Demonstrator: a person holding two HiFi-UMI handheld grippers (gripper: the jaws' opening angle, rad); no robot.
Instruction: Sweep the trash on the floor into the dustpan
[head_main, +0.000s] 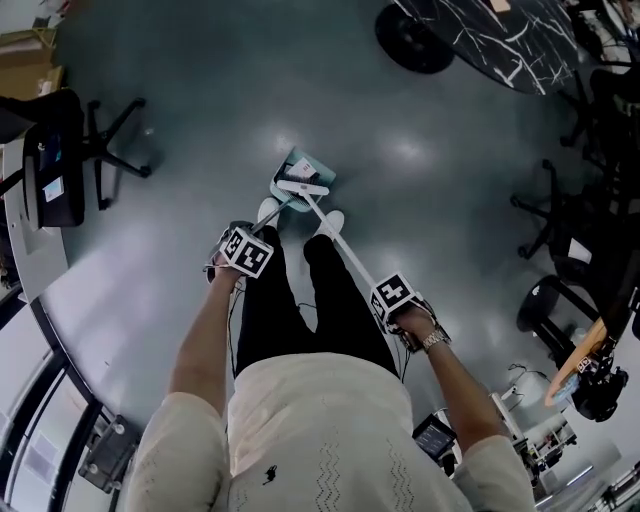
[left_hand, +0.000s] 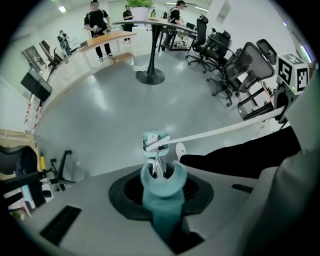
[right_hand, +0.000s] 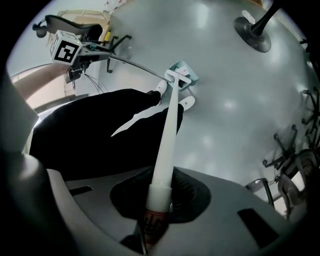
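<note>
A teal dustpan stands on the grey floor just ahead of the person's white shoes. A pale scrap of trash lies inside it. The white broom head rests across the pan's mouth. My left gripper is shut on the dustpan's teal handle. The broom's long white handle runs back to my right gripper, which is shut on its end. In the right gripper view the broom head meets the dustpan.
A black office chair stands at the left beside a desk. More chairs crowd the right side. A dark marbled round table is at the far right, its base on the floor. People stand far off.
</note>
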